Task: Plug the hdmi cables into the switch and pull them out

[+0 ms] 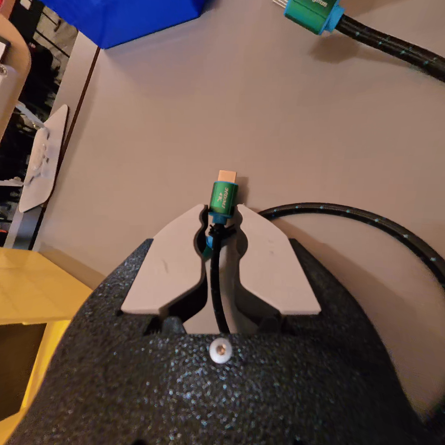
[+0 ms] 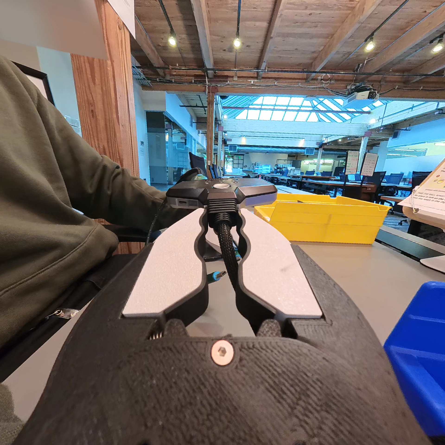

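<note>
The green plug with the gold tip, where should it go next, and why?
Probably toward the black switch box, tip first. The left gripper is shut on the green metal HDMI plug, whose gold tip is bare, above the grey table. The right gripper holds the switch box by its ribbed black cable collar, seemingly raised and steady for plugging in.

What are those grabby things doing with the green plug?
A person is holding a pinching tool in each hand. The left tool grips a green HDMI plug by its back end, gold tip pointing forward over the grey table. The right tool is clamped on the ribbed collar of the black switch, holding it up off the table. That plug isn't in the switch yet. Another green plug lies loose nearby.
</note>
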`<state>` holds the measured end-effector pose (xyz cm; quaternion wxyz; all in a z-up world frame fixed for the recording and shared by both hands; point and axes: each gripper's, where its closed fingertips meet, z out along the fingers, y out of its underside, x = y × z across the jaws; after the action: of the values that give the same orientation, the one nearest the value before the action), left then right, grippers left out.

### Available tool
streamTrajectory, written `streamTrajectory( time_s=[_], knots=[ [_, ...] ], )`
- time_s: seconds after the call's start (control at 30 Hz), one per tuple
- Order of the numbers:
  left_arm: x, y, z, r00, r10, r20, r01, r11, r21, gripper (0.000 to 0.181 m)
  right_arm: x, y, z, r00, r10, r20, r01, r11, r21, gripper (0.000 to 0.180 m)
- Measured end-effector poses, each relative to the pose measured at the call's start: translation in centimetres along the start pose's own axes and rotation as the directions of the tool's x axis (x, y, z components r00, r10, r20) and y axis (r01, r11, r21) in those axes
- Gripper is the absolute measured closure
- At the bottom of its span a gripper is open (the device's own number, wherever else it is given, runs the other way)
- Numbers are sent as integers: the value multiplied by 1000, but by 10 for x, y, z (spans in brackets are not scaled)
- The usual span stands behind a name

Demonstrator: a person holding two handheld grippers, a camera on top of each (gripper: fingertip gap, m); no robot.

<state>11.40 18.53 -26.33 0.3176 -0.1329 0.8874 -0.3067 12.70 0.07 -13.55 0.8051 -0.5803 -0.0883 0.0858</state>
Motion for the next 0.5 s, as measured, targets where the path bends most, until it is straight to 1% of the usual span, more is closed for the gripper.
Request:
streamTrajectory(
  time_s=[0.13, 0.3, 0.4, 0.5],
  knots=[
    [1, 1, 2, 1000, 1, -30, -2, 1000, -20, 161, 0, -1, -1, 1000, 2, -1, -2, 1000, 8, 157],
    [-2, 2, 5, 1000, -10, -22, 9, 999, -40, 162, -1, 0, 0, 1000, -1, 2, 1, 1000, 4, 158],
    [-4, 3, 6, 999, -37, -13, 36, 998, -58, 162, -1, 0, 0, 1000, -2, 1, 2, 1000, 4, 158],
    [-4, 4, 8, 995, -93, -43, 89, 992, -87, 162, -1, 0, 0, 1000, -3, -1, 3, 1000, 1, 158]
  ],
)
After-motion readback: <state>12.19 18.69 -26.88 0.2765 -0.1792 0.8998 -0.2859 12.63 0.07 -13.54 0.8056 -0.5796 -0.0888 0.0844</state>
